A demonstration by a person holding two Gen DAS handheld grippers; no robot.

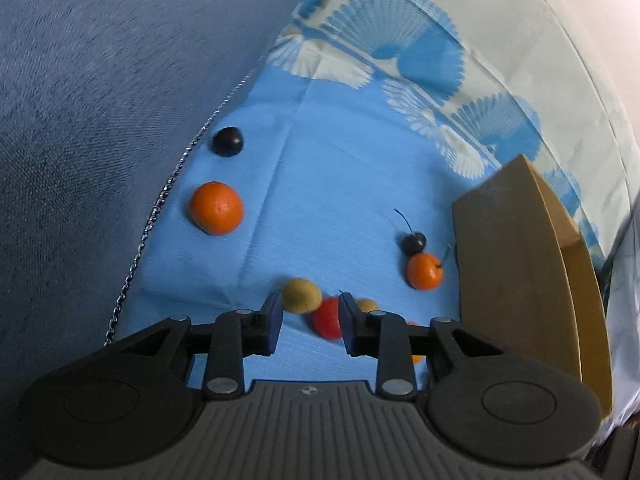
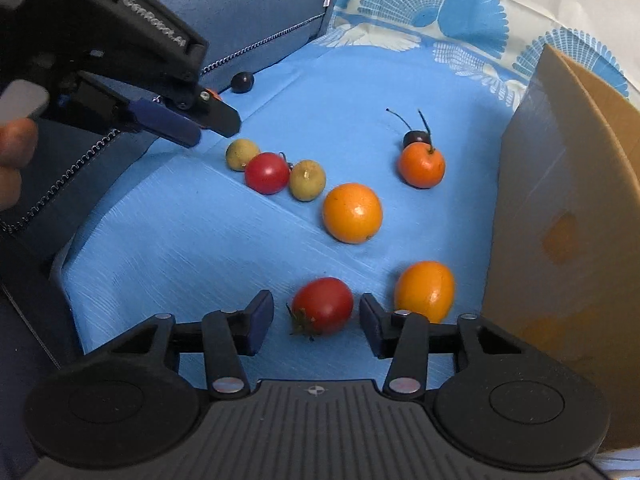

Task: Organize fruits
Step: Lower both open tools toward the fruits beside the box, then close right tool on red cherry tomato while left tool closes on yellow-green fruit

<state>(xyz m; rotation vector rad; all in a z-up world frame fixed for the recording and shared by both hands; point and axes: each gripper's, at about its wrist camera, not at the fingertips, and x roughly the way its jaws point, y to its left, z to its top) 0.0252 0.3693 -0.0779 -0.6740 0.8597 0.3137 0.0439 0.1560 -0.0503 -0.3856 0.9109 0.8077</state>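
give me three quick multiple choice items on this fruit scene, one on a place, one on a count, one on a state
1. In the right wrist view, what lies between the right gripper's jaws?
A. a red tomato
B. a dark cherry
C. a green fruit

2. How many yellow-green fruits flank the far red tomato?
A. none
B. two
C. four

3. How do the right gripper's jaws stand?
A. clamped on the cardboard box
B. shut on nothing
C. apart, not pressing the fruit

Answers:
1 A: the near red tomato sits in the gap.
2 B: one yellow-green fruit on each side, the other.
3 C: blue cloth shows on both sides of the tomato.
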